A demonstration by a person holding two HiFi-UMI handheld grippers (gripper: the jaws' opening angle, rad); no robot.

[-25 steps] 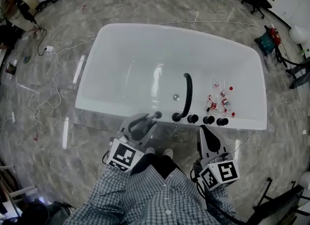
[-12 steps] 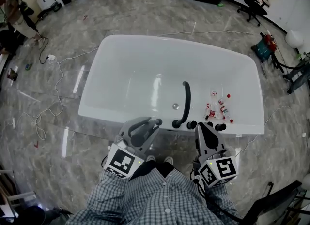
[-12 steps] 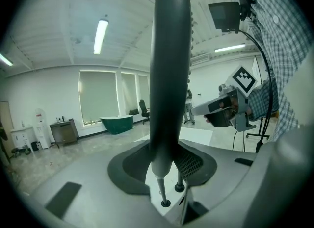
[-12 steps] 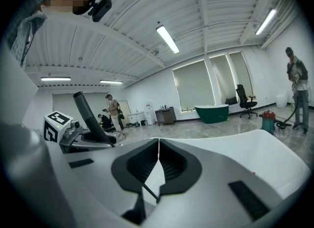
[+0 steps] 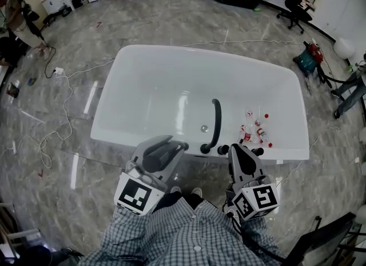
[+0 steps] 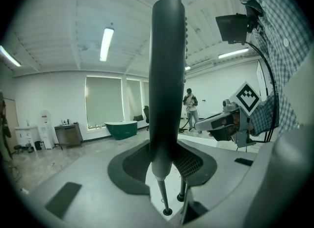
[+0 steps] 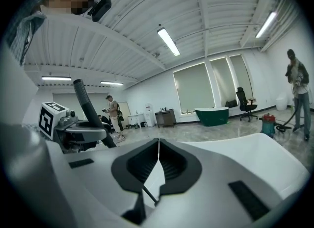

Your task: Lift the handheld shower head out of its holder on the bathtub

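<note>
The handheld shower head (image 6: 167,75) is clamped in the left tool (image 6: 164,169), gripped close to its lower end. Its long axis stands up from the jaws toward the ceiling. It sits at the near rim of the bathtub (image 5: 171,53), just left of the black spout (image 5: 215,123). I cannot tell whether its end is clear of the holder. Any lift should follow that upright axis. The right tool (image 7: 158,165), jaws together and empty, hovers by the knobs (image 5: 223,149) on the same rim.
</note>
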